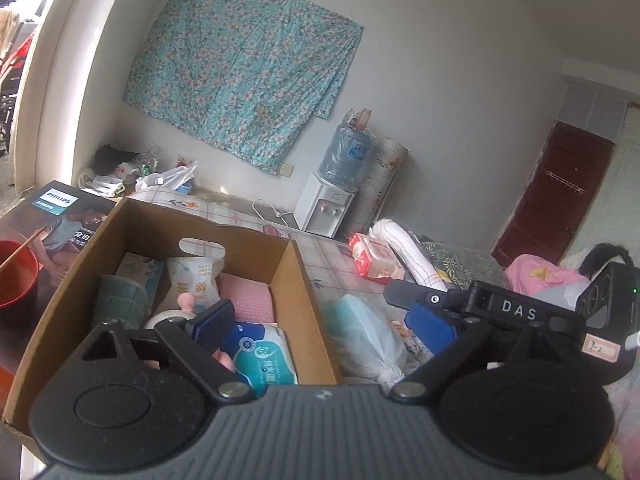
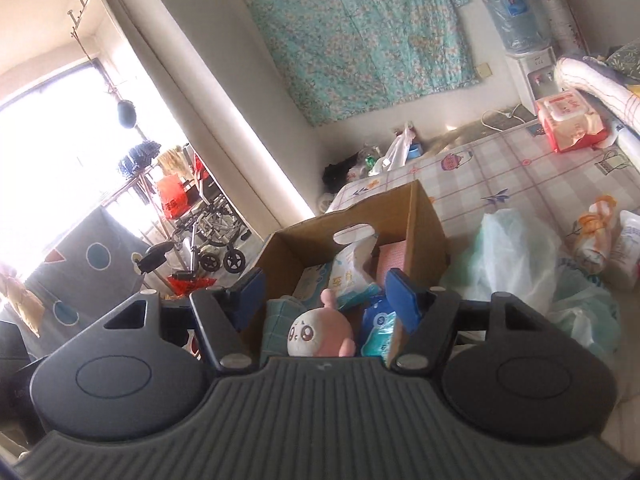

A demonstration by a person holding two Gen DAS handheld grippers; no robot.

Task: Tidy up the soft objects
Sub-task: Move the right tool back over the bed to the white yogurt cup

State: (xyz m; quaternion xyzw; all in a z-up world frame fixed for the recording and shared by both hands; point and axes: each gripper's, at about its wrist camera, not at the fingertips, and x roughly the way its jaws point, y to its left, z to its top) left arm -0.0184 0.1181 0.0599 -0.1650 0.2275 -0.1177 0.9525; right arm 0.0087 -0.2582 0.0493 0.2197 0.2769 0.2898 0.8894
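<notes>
A cardboard box [image 2: 424, 220] sits at the near left corner of the bed [image 2: 532, 172], which is covered with a checked sheet printed with small pictures. Inside the box lie the soft things: a pink and white plush toy [image 2: 320, 332] against the near wall, a blue wipes pack [image 1: 264, 356] beside it, a white tissue pack [image 1: 196, 280] leaning upright further in, a pink cloth [image 1: 248, 300] along the far right wall and a teal quilted item [image 1: 120, 300] at the left wall. The left tool [image 1: 320, 320] hangs over the box's near right corner with its jaws spread wide and nothing between them; one blue pad is above the box contents, the other outside the box over a pale plastic bag [image 1: 368, 332]. The right tool [image 2: 324, 292] is released too, its jaws parted above the plush toy without touching it. On the bed beyond the box, a red wipes pack [image 2: 568, 124] lies near the far edge beside a rolled white towel [image 2: 592, 76]. An orange and white pack [image 2: 600, 236] rests near the right edge, just beyond the plastic bag.
</notes>
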